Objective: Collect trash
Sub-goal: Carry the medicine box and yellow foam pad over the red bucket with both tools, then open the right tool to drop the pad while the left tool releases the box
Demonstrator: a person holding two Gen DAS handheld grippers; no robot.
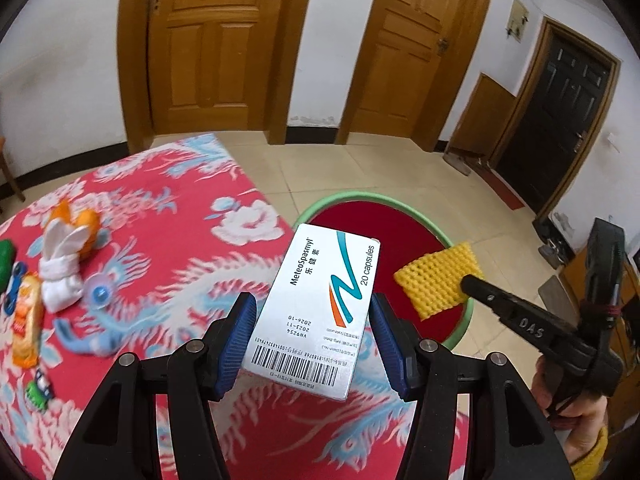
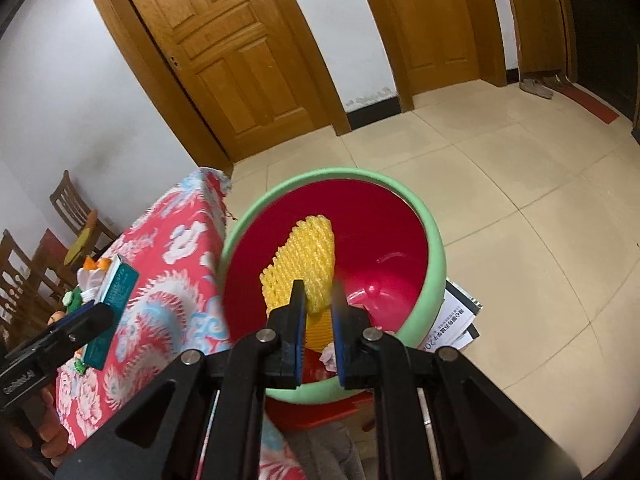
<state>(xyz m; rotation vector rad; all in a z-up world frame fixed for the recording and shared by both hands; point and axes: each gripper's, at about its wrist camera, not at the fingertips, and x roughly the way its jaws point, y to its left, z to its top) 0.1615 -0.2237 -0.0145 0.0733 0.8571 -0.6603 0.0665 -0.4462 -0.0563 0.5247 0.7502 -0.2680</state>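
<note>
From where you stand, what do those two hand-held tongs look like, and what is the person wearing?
Both are black plastic tongs on jointed bars with silver pivot bolts. The left tongs carry ribbed blue rubber pads; the right tongs have thinner blue-lined fingers. In the left view, the right tool's arm bears white letters "DAS" and dark red cord is wound round its handle. A yellow knitted sleeve cuff shows.

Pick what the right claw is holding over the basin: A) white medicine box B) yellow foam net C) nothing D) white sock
B: the right claw is shut on the yellow foam net above the green-rimmed red basin; the white medicine box sits in the left claw.
</note>
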